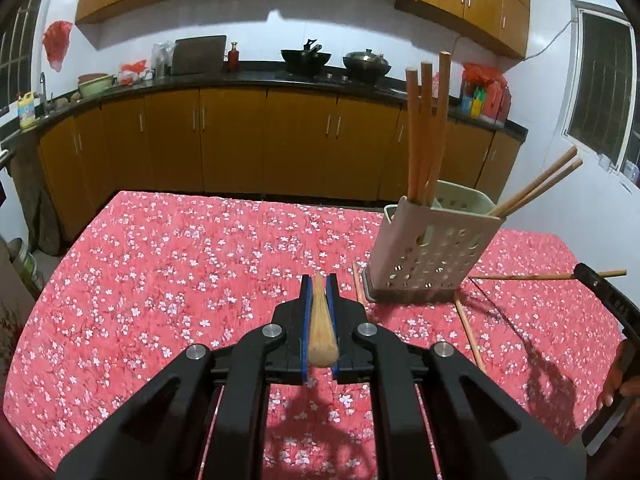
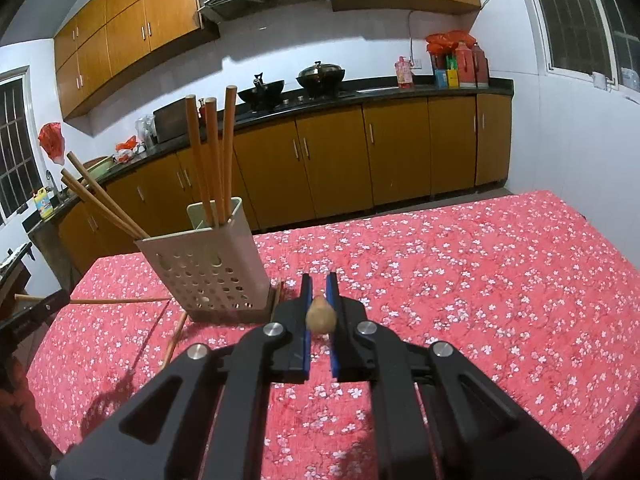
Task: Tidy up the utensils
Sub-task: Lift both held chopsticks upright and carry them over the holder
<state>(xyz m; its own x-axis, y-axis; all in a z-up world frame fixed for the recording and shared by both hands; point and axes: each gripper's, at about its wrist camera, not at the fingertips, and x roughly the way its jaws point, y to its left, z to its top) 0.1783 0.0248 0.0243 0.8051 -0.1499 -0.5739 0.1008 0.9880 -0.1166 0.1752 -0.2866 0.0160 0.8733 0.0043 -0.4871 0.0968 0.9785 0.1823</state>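
Observation:
My left gripper (image 1: pixel 319 286) is shut on a chopstick (image 1: pixel 321 326) that lies along its jaws, butt end towards the camera. My right gripper (image 2: pixel 319 286) is shut on another chopstick (image 2: pixel 321 314), seen end-on. The perforated cream utensil holder (image 1: pixel 434 250) stands on the red floral tablecloth, ahead and to the right of my left gripper. It stands ahead and to the left of my right gripper in the right wrist view (image 2: pixel 204 264). Several chopsticks (image 1: pixel 426 128) stand in it, some upright, some leaning out. Loose chopsticks (image 1: pixel 470 334) lie on the cloth by its base.
The right gripper shows at the right edge of the left wrist view (image 1: pixel 600 292), holding its chopstick level. The left gripper shows at the left edge of the right wrist view (image 2: pixel 40 308). Kitchen counter and cabinets (image 1: pixel 240 140) stand beyond the table's (image 1: pixel 160 260) far edge.

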